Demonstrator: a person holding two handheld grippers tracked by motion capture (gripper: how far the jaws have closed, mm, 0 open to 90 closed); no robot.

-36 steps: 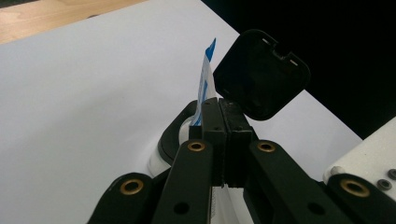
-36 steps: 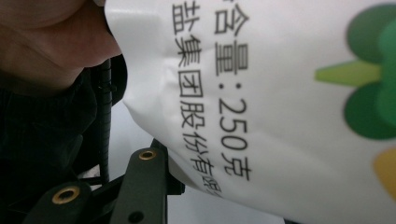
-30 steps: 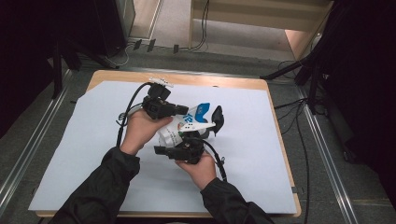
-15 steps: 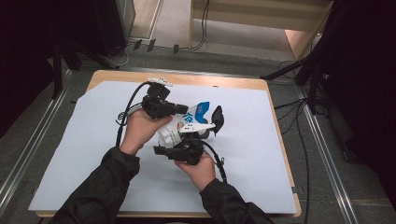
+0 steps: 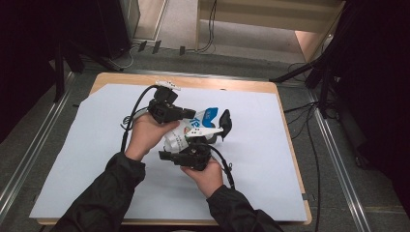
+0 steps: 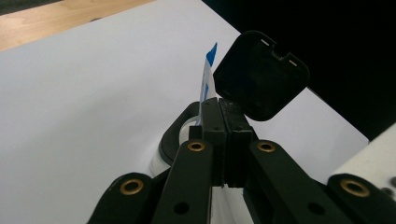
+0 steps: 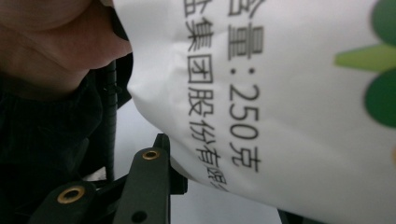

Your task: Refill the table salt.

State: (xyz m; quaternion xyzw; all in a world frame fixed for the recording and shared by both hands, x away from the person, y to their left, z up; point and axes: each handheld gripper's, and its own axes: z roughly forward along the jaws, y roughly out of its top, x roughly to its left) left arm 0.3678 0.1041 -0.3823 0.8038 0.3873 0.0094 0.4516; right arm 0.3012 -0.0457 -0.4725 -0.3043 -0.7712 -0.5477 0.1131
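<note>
A white and blue printed bag [image 5: 186, 134] is held up over the middle of the table between both grippers. My left gripper [image 5: 192, 116] comes in from the left and is shut on the bag's thin top edge [image 6: 206, 84]. My right gripper [image 5: 192, 145] sits below it, with the bag's white printed side [image 7: 280, 93] pressed between its jaws. A black hinged lid [image 5: 225, 123] stands open just right of the bag. In the left gripper view that lid [image 6: 261, 74] rises above a black round rim [image 6: 176, 135], right behind my shut jaws [image 6: 223, 121].
A pale blue sheet [image 5: 96, 159] covers the wooden table [image 5: 232, 85]. Black cables trail from both grippers across the sheet. Metal rails run along the floor on both sides, with dark stands and cables beyond the far edge.
</note>
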